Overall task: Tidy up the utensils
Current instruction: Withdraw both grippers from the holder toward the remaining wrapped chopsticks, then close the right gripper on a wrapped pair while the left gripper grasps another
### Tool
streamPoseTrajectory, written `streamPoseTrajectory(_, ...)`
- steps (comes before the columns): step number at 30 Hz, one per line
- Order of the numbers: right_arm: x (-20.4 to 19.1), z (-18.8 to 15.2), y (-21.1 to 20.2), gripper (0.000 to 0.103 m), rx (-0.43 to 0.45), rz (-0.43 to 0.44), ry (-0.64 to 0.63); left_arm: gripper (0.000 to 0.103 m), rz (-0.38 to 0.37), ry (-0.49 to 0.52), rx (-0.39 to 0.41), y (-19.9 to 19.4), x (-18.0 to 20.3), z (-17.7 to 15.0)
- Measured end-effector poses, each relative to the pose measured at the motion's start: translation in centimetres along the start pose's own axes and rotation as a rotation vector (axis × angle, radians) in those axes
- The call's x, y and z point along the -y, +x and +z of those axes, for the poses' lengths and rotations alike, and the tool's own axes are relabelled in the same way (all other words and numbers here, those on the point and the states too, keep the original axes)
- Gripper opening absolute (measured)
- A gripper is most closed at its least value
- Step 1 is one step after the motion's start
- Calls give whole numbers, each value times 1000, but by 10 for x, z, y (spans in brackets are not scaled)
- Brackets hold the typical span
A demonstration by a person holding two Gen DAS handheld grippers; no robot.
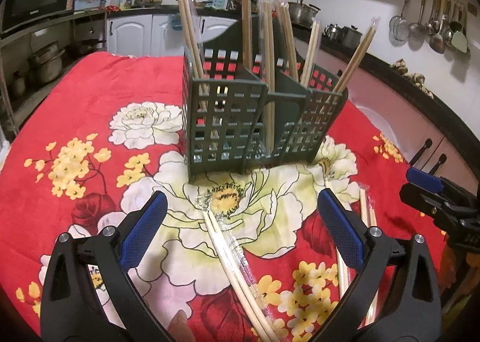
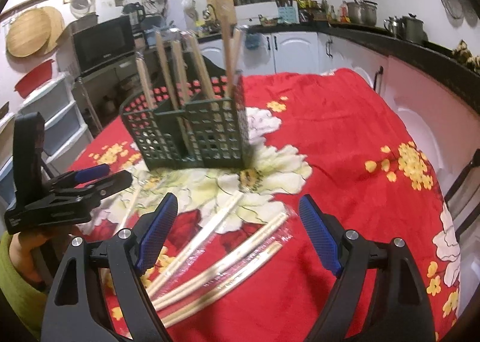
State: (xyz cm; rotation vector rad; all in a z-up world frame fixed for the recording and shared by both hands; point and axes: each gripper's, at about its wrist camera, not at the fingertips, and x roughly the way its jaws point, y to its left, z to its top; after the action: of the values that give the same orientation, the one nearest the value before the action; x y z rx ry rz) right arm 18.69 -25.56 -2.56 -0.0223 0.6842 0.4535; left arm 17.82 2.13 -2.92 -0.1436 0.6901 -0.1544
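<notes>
Nearest the tabletop's front edge, both the left tool [image 1: 241, 219] and right tool [image 2: 237, 229] are hovering wide open, gripping nothing, above wrapped chopsticks [image 2: 222, 255] lying on the red floral cloth [image 2: 345, 144]; toward the middle, more chopsticks are standing in the green slotted holder [image 1: 258, 120].

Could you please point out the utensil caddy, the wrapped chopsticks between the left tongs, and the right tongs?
utensil caddy [image 1: 225, 120]: left wrist view, front lattice wall.
wrapped chopsticks [image 1: 231, 258]: left wrist view, mid-shaft.
right tongs [image 2: 237, 234]: right wrist view, midway between fingertips.
</notes>
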Motion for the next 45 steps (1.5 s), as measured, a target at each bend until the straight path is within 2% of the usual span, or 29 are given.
streamPoseTrajectory(5,10,-2,17,69,-56,-36,16,92,-3,-11,-34,10,-5,-3)
streamPoseTrajectory(10,21,-2,36,55,-109,-44,53,92,-12,-40,-77,21,-13,-5)
streamPoseTrajectory(17,37,-4,59,48,-163,-31,129,91,-65,-140,-130,35,-31,-4)
streamPoseTrajectory(20,42,-5,66,47,-182,-18,157,82,-66,-160,-143,41,-35,-5)
streamPoseTrajectory(26,46,-7,74,36,-196,-18,189,66,-24,-151,-153,45,-39,-3)
streamPoseTrajectory(31,53,-7,74,13,-173,-26,219,43,-7,-166,-146,45,-49,-3)
streamPoseTrajectory(35,62,-4,66,8,-124,1,267,22,-8,-209,-144,46,-62,-2)
streamPoseTrajectory(38,60,1,56,8,-79,18,263,16,-20,-240,-143,45,-69,-3)
streamPoseTrajectory(45,48,16,23,7,24,44,204,10,-46,-261,-138,43,-75,-6)
